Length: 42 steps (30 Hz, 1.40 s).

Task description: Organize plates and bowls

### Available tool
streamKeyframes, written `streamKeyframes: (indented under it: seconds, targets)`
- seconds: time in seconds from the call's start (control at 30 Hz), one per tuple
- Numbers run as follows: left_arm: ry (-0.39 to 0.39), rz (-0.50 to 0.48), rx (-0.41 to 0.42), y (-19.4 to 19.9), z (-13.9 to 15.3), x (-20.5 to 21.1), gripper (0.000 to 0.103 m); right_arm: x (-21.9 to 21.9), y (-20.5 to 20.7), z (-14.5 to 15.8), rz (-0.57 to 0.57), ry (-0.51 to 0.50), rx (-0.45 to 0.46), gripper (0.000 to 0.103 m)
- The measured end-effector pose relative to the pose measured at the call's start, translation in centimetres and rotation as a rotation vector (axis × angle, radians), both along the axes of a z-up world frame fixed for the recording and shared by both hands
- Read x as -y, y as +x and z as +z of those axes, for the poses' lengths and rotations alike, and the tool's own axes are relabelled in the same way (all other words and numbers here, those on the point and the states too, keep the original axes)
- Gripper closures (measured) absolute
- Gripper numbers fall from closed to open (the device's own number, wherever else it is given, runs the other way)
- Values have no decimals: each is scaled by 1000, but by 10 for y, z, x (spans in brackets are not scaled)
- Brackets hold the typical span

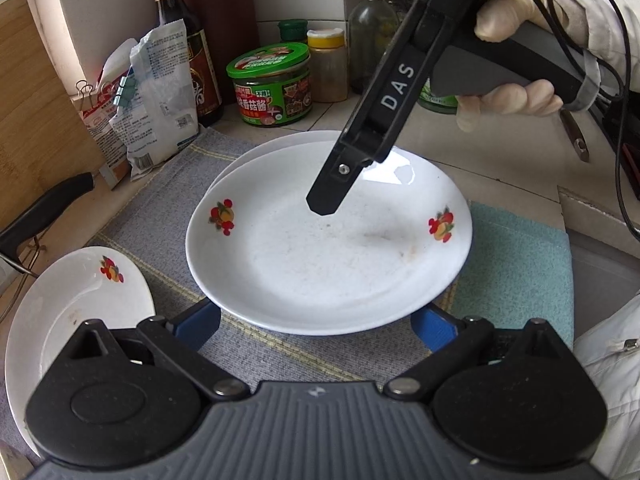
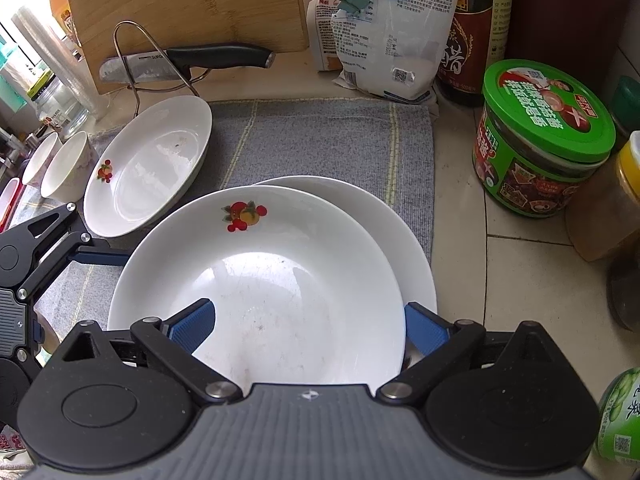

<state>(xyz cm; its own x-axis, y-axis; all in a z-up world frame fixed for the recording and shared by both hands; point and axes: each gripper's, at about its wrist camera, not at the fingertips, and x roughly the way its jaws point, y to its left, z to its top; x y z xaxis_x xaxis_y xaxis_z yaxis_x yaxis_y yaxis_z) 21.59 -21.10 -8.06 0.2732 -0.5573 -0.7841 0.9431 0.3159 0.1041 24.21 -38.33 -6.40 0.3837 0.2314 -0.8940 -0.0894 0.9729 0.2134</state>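
Observation:
Two white fruit-print plates are stacked on the grey mat, the top plate shifted left of the lower plate. My right gripper is open. Its left finger hangs over the top plate's bowl and its right finger stands just outside that rim, with neither pad pressing. From the left wrist view, a right gripper finger points down over the top plate. My left gripper is open at the plate's near rim, which hides its fingertips. A third plate lies apart on the left. Two small bowls stand beyond it.
A knife rests on a wire rack before a wooden cutting board. Clipped bags, a dark bottle and a green-lidded jar line the back and right. A teal cloth adjoins the mat.

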Motion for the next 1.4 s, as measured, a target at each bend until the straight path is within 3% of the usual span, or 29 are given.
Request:
streamKeyframes:
  seconds: [0.33, 0.63, 0.83, 1.2, 1.3, 1.4]
  targets:
    - [-7, -7, 16, -1, 2, -4, 3, 4, -5, 3, -16, -2, 12, 0]
    - [-45, 50, -1, -1, 6, -10, 2, -10, -20, 24, 0, -158, 119, 0]
    - [-114, 222, 12, -9, 18, -32, 2, -28, -30, 38, -5, -213, 224, 0]
    - [-201, 686, 89, -17, 44, -114, 1, -105, -42, 40, 3, -251, 384, 0]
    - [-213, 751, 86, -17, 46, -136, 1, -131, -50, 36, -17, -223, 410, 0]
    - [-202, 749, 79, -20, 43, -152, 1, -151, -58, 31, -36, -171, 421, 0]
